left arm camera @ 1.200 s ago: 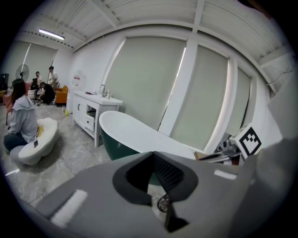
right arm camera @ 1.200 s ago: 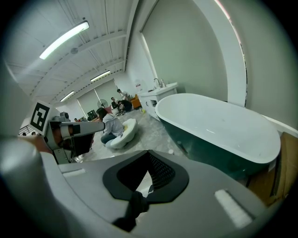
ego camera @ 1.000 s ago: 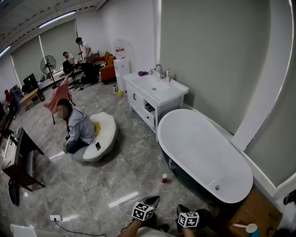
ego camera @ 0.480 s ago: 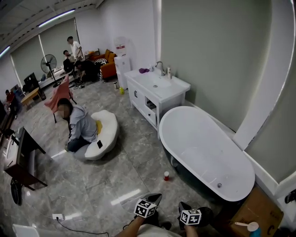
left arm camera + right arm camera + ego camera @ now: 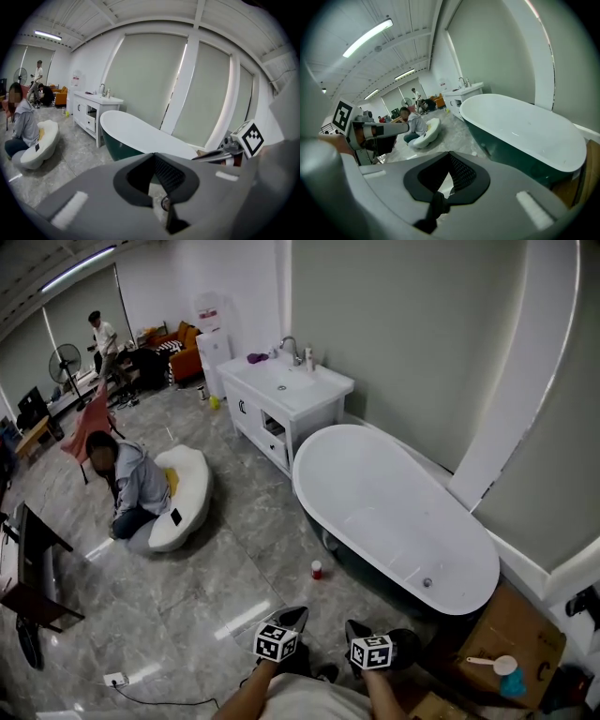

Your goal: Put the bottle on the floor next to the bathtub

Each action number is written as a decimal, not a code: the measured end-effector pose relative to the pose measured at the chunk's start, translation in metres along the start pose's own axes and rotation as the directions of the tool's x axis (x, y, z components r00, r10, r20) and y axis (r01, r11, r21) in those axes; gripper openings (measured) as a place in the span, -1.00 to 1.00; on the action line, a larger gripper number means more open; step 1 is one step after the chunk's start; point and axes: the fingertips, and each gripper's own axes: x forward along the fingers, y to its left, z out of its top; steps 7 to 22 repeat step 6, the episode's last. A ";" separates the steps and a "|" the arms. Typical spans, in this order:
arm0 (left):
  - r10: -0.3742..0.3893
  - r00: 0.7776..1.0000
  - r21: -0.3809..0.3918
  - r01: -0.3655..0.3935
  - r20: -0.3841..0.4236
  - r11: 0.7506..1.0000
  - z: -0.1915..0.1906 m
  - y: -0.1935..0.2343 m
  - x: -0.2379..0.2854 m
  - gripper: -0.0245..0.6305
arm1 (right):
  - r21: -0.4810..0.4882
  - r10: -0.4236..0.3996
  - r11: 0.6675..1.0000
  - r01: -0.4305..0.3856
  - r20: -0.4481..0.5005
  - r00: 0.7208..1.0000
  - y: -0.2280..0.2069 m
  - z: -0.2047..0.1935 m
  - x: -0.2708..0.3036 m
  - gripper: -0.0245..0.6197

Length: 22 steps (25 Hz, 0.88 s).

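With the left gripper (image 5: 153, 157) and right gripper (image 5: 450, 154) both clenched on nothing, the red-topped bottle (image 5: 317, 569) stands on the floor (image 5: 234, 559) ahead of them, just beside the bathtub (image 5: 394, 512), where 1 careless forward sweep could topple it.

Bottle (image 5: 317, 569): too small for detail

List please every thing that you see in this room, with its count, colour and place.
bathtub: one, white, along the wall
bottle: one, red and white, on the floor beside the bathtub
sink cabinet: one, white, beyond the bathtub
cushion: one, white, on the floor at left
seated person: one, grey top, against the cushion
cardboard box: one, brown, lower right
left claw: one, grey, shut, empty
right claw: one, grey, shut, empty
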 end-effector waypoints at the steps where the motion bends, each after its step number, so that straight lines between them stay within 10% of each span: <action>1: 0.001 1.000 -0.001 -0.001 0.000 1.000 0.001 -0.001 0.002 -0.75 | -0.001 -0.002 1.000 0.002 0.002 1.000 -0.001 0.002 -0.001 -0.92; 22: -0.009 1.000 0.023 0.009 -0.010 1.000 0.008 -0.001 0.010 -0.75 | 0.014 -0.013 1.000 0.013 0.027 1.000 -0.006 0.009 0.001 -0.92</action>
